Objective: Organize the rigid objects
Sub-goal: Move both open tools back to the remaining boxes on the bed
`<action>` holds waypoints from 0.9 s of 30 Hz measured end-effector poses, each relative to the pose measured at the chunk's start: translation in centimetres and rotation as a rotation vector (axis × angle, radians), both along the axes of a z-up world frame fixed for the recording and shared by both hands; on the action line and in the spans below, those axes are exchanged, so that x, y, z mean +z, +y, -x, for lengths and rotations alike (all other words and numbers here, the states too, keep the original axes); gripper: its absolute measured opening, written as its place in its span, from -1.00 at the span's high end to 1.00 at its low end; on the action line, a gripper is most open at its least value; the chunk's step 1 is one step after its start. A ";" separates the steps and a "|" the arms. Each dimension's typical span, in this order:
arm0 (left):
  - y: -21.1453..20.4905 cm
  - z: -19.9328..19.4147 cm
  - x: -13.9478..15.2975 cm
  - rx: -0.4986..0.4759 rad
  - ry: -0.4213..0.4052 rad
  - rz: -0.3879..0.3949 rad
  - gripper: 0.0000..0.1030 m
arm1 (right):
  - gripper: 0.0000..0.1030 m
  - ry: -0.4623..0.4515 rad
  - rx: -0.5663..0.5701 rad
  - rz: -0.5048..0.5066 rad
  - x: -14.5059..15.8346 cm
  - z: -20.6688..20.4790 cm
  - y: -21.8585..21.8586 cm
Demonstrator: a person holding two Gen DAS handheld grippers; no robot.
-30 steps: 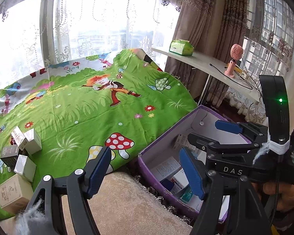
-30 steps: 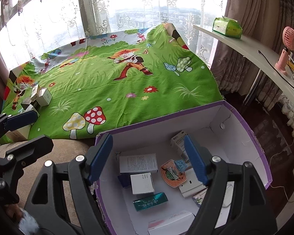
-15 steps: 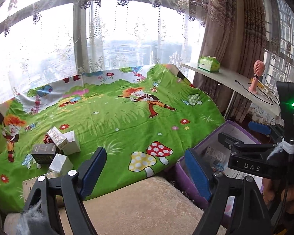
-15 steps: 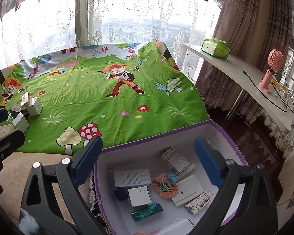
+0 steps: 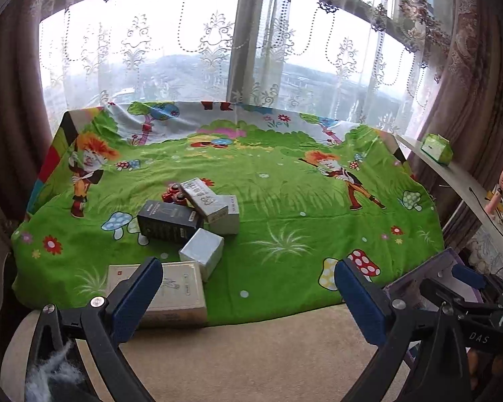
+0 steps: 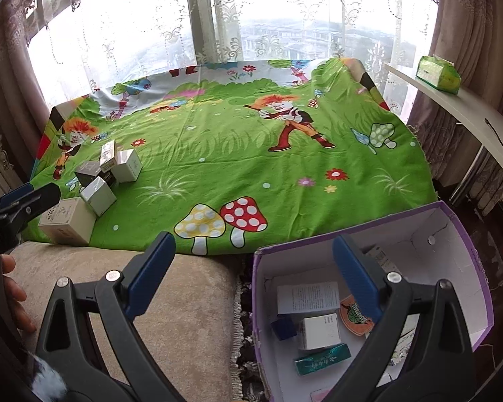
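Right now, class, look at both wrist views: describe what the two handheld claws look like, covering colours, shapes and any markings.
Both claws are black plastic clamp frames with silver rivets and flat blue pads. The left claw has white fluff on its frame at lower left. The right claw, seen in the left view, bears white "DAS" lettering. A bare hand holds the left claw; no sleeve shows.

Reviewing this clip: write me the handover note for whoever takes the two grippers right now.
Left gripper: open, empty, jaws just widened, facing the cluster of small cardboard boxes on the green cartoon sheet.
Right gripper: open, empty, over the near edge of the purple-walled white box.
Done: several packets and boxes already lie in the purple box.
Left: about five boxes on the sheet, nearest the beige flat box.
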State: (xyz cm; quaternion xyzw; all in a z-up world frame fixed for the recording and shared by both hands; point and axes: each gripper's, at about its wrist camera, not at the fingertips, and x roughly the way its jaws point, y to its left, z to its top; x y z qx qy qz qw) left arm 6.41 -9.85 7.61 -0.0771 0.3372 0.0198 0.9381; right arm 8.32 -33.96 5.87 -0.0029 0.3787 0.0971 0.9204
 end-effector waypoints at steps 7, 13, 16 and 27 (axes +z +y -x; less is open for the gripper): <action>4.0 -0.9 -2.3 0.102 0.124 0.021 -1.00 | -0.87 0.040 0.068 -0.026 -1.1 -0.7 2.4; 6.0 -1.7 -3.0 0.155 0.175 0.015 -1.00 | -0.87 0.063 0.111 -0.028 -1.8 -1.6 4.2; 6.3 -2.3 -3.7 0.157 0.209 0.010 -1.00 | -0.87 0.076 0.131 -0.029 -2.1 -2.2 5.1; 6.5 -3.8 -6.1 0.160 0.316 -0.011 -1.00 | -0.87 0.086 0.189 -0.013 -2.5 -4.5 8.1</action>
